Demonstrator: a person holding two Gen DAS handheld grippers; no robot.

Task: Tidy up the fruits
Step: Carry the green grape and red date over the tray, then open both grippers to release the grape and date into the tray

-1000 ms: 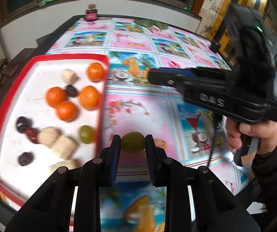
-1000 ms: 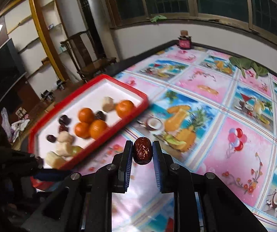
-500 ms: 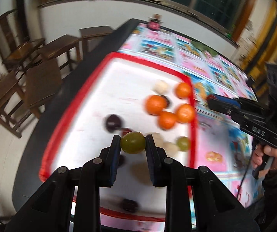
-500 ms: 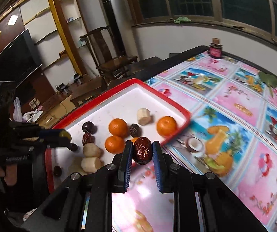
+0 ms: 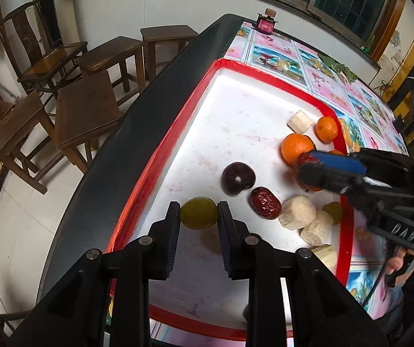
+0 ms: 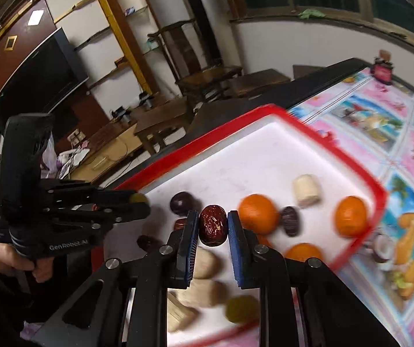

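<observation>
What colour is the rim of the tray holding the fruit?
Red, around a white inside; the tray shows best in the left wrist view.

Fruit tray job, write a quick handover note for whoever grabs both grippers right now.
Left gripper: shut on a green grape, held over the near left part of the red-rimmed tray.
Right gripper: shut on a red date, over the middle of the tray.
Already on the tray: oranges, banana pieces, a dark plum, another red date, another green grape.
Done: most fruit sits on the tray.
Left: set down both held fruits, probably beside their own kind.
</observation>
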